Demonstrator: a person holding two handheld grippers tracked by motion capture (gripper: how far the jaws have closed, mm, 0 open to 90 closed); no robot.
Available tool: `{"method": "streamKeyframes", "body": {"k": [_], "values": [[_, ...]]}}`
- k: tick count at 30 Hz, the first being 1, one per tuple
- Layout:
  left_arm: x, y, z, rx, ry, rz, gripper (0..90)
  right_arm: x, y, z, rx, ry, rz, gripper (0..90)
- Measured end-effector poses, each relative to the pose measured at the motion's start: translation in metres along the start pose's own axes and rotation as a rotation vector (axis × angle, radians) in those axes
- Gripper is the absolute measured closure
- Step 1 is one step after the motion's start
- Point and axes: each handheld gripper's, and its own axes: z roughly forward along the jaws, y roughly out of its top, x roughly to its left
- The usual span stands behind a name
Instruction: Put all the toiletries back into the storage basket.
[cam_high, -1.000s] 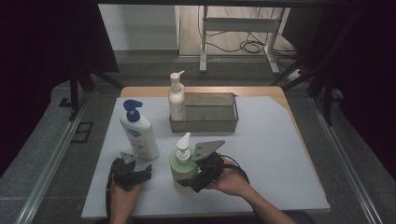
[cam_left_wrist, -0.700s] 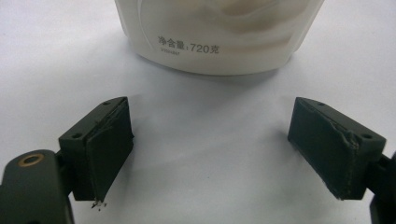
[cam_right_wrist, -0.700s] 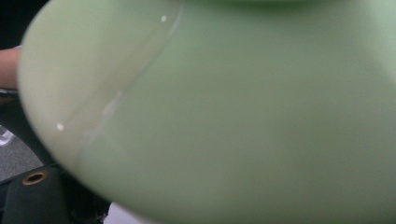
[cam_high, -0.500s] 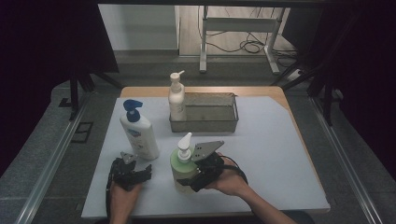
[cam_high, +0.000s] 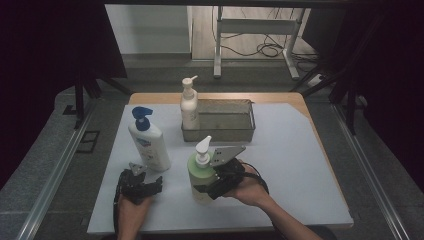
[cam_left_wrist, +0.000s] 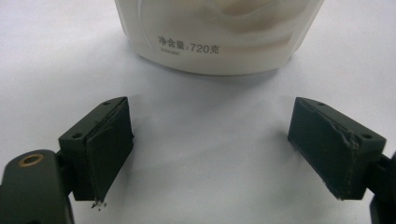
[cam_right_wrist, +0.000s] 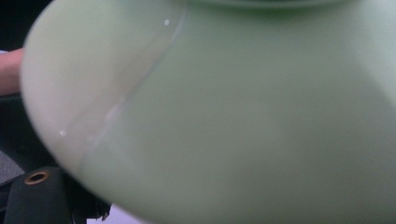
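Green plastic pump bottle (cam_high: 200, 175) with a white pump head, standing upright at lower centre of the high view on the pale grey table top (cam_high: 290, 165); its long axis is vertical and the pump nozzle points toward the upper right of the frame. The right gripper (cam_high: 212, 187) reaches in from the right and grasps the bottle's lower body, its jaws set wide around it; in the right gripper view the green wall (cam_right_wrist: 243, 121) lies pressed close against the camera. The left gripper (cam_high: 150, 186), at lower left of the high view, rests low on the table with its jaws released and nothing between them; the left gripper view shows both black pads (cam_left_wrist: 107, 144) well apart, with the base of a white plastic pump bottle with a blue pump head (cam_left_wrist: 219, 37) just ahead. A cream pump bottle (cam_high: 189, 106) stands upright at the left end of a grey metal wire basket (cam_high: 230, 131) at upper centre.
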Motion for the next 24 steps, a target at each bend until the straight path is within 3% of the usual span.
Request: {"method": "streamKeyframes", "body": {"k": [24], "values": [[0.0, 0.0, 0.0, 0.001, 0.0, 0.0, 13.7, -0.032, 0.01, -0.019, -0.039, -0.18, 0.117, 12.4]]}}
